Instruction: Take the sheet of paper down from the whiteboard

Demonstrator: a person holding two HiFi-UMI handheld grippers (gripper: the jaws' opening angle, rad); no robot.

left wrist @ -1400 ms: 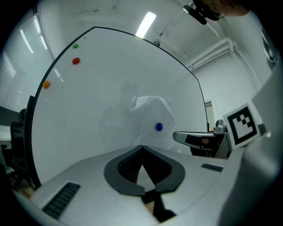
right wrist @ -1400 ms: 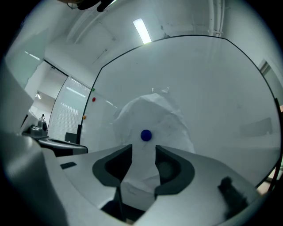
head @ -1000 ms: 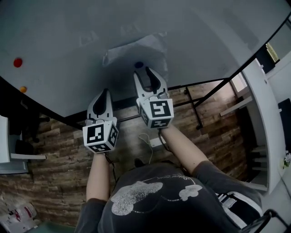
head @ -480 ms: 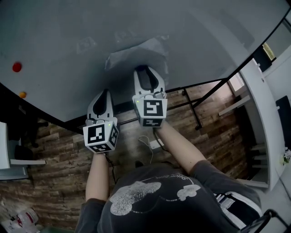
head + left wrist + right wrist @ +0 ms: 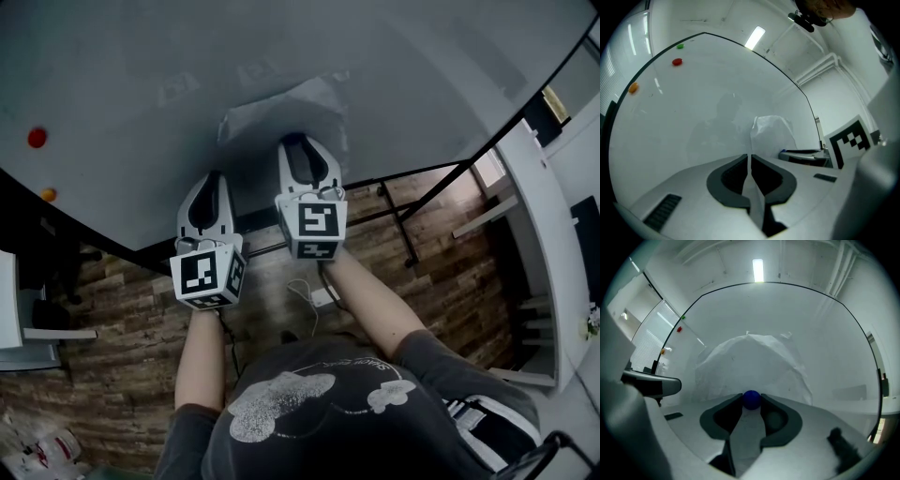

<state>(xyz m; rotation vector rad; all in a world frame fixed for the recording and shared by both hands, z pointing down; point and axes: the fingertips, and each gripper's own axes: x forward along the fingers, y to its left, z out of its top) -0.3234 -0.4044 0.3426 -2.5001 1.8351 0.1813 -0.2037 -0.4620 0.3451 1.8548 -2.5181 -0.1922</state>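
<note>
You have one sheet of paper [image 5: 281, 105] to deal with, wrinkled and bulging, and it hangs on the one whiteboard [image 5: 169, 56] near the board's lower edge. Four small round magnets show in all. A blue magnet [image 5: 751, 399] is at your right tongs. A red magnet [image 5: 37, 137] and an orange magnet [image 5: 48, 195] sit well away on the board at your far left. A green magnet [image 5: 680, 46] lies close to the board's rim, just beyond the red one in the left gripper view. Your right tongs [image 5: 298, 141] are clamped on the blue magnet, gripping it at their very tips, and those tips lie over the lower part of the sheet. No view shows whether the magnet presses on the paper or is clear of it. Your left tongs [image 5: 749, 157] are together, with only a hairline slit between them and nothing in it. They point at bare whiteboard just to the left of the sheet and do not touch it. Both of your forearms reach forward from your chest, roughly side by side. The right forearm [image 5: 370, 305] is pushed farther ahead, so the right marker cube [image 5: 317, 225] sits nearer the board than the left marker cube [image 5: 208, 277]. The left forearm [image 5: 202, 361] runs nearly straight up the head view, while the right one angles in from your right side.
</note>
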